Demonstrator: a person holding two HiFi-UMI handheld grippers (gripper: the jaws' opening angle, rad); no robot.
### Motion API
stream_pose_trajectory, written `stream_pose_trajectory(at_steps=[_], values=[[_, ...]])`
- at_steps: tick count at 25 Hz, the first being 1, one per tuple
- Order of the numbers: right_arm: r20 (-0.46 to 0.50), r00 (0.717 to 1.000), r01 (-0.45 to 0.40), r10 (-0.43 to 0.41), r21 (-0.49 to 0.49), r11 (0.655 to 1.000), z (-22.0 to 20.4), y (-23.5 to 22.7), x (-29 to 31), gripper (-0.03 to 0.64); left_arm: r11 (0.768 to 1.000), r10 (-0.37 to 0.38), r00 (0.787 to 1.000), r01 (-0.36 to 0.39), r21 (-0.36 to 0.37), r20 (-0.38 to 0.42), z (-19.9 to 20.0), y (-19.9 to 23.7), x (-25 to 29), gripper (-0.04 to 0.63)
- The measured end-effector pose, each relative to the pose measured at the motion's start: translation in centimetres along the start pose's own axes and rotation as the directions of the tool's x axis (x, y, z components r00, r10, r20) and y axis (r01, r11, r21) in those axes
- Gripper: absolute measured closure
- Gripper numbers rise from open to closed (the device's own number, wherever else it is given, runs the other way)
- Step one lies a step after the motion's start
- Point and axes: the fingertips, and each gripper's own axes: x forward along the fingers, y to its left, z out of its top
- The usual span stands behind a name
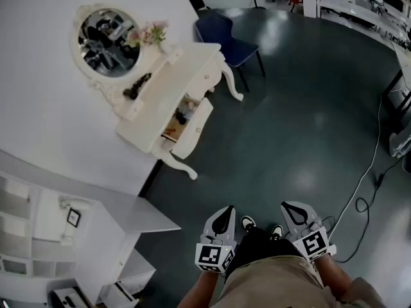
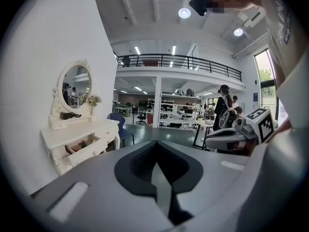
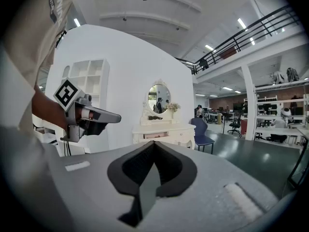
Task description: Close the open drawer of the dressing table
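Note:
The white dressing table [image 1: 168, 81] stands against the wall at upper left, under its oval mirror [image 1: 108, 42]. One drawer [image 1: 194, 124] is pulled out, with small items inside. Both grippers hang low near the person's legs, well short of the table. My left gripper [image 1: 223, 215] is shut and holds nothing; my right gripper [image 1: 291, 211] is the same. In the left gripper view the table [image 2: 83, 131] and the open drawer [image 2: 88, 149] sit far left, beyond the shut left gripper [image 2: 155, 151]. The right gripper view has the table [image 3: 164, 128] straight ahead, past the shut right gripper [image 3: 153, 150].
A blue chair [image 1: 226, 38] stands just right of the dressing table. A white shelf unit [image 1: 76, 228] juts out at lower left. A cable [image 1: 366, 183] trails over the dark floor on the right. Flowers [image 1: 154, 33] and a dark object [image 1: 137, 86] rest on the tabletop.

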Motion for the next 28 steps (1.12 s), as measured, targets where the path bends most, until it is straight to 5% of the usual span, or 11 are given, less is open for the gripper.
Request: stream_pose_trajectory(at_steps=[9, 20, 28], values=[[0.05, 0.999, 0.002, -0.004, 0.057, 0.998, 2.4, -1.1, 3.9, 0.615, 0.999, 0.009, 1.0, -0.01, 0.032, 0.022, 1.8, 3.1, 1.9, 0.578], [0.079, 0.997, 0.013, -0.015, 0.023, 1.0, 9.3, -3.0, 10.1, 0.615, 1.0, 0.01, 0.997, -0.009, -0.015, 0.072, 5.7, 10.2, 4.7, 0.578], [0.087, 0.995, 0.03, -0.038, 0.097, 0.995, 10.7, -3.0, 14.6, 0.615, 0.997, -0.023, 0.996, 0.029, -0.066, 0.09, 5.4, 14.5, 6.2, 0.578]])
